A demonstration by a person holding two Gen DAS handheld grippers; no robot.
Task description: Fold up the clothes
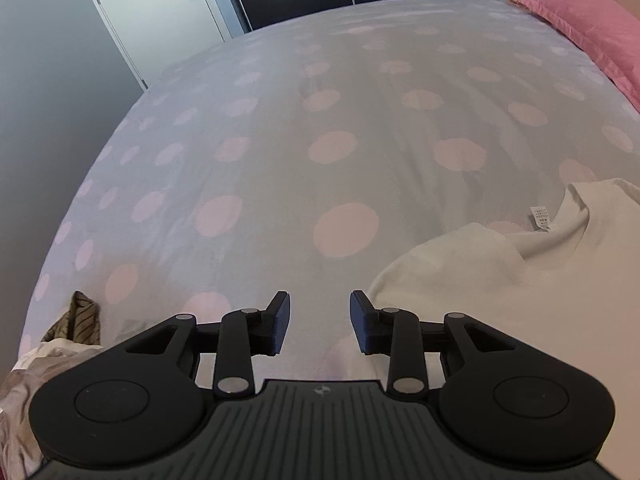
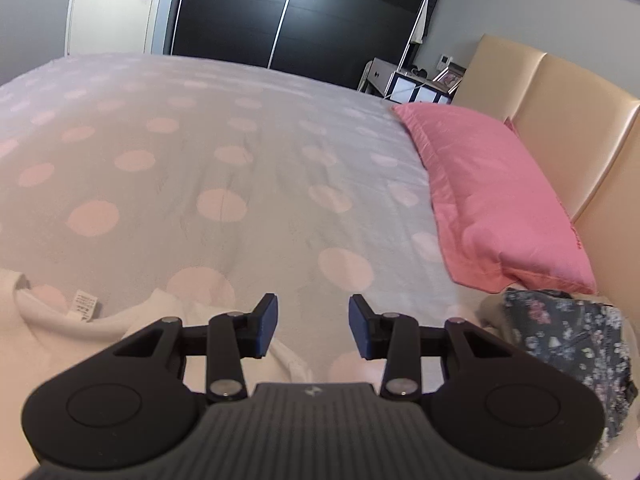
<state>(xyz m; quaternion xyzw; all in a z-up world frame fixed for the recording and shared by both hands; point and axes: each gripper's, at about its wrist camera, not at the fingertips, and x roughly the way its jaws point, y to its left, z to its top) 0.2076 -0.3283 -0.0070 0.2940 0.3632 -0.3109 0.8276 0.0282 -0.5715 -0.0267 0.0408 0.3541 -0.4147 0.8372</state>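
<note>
A striped cloth (image 1: 82, 318) is lying at the bed's (image 1: 280, 160) near edge, left of the white shirt (image 1: 500, 280). The left gripper (image 1: 319, 322) is hovering over the bed just left of the shirt, its fingers (image 1: 280, 320) spread apart and gripping nothing. The shirt is lying on the bed with its collar and tag (image 1: 540, 218) facing up. The right gripper (image 2: 312, 326) is hanging over the shirt's right edge, fingers (image 2: 266, 324) likewise released and empty. Right of the shirt, a floral garment (image 2: 568, 344) is sitting on the bed, touching a pink pillow (image 2: 488, 192) beyond it.
</note>
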